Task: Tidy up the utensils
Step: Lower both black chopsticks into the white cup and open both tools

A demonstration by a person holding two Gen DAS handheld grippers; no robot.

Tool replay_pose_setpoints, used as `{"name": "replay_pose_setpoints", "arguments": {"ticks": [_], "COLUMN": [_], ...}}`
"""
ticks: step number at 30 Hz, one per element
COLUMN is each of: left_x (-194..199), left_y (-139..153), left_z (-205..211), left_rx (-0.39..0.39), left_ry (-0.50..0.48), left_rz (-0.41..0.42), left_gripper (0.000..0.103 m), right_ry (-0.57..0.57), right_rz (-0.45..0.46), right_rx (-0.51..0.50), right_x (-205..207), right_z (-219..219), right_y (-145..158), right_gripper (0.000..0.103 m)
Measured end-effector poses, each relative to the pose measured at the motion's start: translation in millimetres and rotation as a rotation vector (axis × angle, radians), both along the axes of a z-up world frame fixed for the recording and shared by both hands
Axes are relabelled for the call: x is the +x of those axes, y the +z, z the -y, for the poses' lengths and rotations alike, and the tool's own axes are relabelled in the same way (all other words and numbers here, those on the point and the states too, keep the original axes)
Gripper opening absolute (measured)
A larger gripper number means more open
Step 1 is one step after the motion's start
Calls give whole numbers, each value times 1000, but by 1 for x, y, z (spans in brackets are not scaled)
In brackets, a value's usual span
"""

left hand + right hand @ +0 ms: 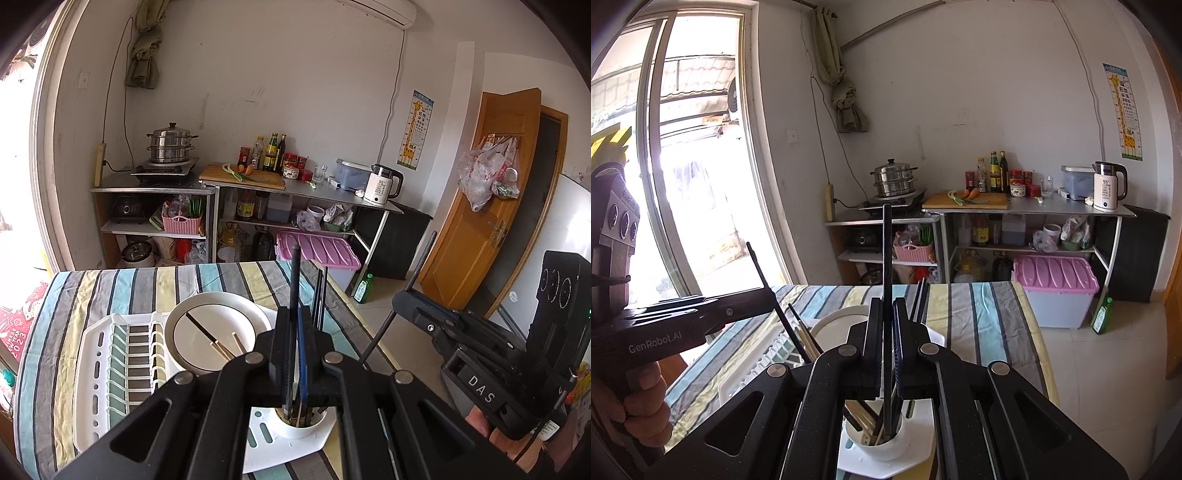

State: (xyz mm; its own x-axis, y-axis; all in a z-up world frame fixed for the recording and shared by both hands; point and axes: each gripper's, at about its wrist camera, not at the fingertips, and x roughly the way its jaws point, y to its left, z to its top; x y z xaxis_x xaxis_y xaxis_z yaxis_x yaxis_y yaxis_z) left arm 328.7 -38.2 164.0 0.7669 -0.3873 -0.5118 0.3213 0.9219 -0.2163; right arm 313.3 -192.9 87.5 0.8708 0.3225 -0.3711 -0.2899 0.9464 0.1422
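Black chopstick [294,280] upright in each gripper's clenched jaws, both poised above white holder cup [301,424].

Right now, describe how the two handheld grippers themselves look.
Both are matte black, angular plastic with silver round pivot bolts and blue pads on the fingers. The left gripper carries white "GenRobot.AI" lettering; the right gripper shows "DAS" on its body. Each has a boxy rear block with three round dials. Bare hands hold them.
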Motion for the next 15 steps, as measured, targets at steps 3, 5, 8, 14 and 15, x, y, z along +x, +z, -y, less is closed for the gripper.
{"name": "replay_pose_setpoints", "arguments": {"ticks": [3, 5, 8, 14, 15], "left_x": [6, 9, 13, 22, 23], "left_y": [-10, -17, -27, -44, -45], "left_z": [-1, -2, -3, -6, -7], "left_rx": [3, 3, 6, 14, 15], "left_ry": [3, 4, 9, 29, 33], "left_rz": [-20, -33, -55, -91, -92], "left_gripper": [4, 4, 4, 4, 4], "right_ry": [-3, -6, -8, -19, -21], "right_rz": [-30, -47, -70, -93, -95], "right_rx": [-4, -7, -7, -13, -16], "right_x": [9, 13, 19, 28, 30], "right_z": [0, 0, 2, 3, 3], "right_y": [-11, -17, -25, -34, -35], "right_gripper": [5, 5, 5, 5, 5]}}
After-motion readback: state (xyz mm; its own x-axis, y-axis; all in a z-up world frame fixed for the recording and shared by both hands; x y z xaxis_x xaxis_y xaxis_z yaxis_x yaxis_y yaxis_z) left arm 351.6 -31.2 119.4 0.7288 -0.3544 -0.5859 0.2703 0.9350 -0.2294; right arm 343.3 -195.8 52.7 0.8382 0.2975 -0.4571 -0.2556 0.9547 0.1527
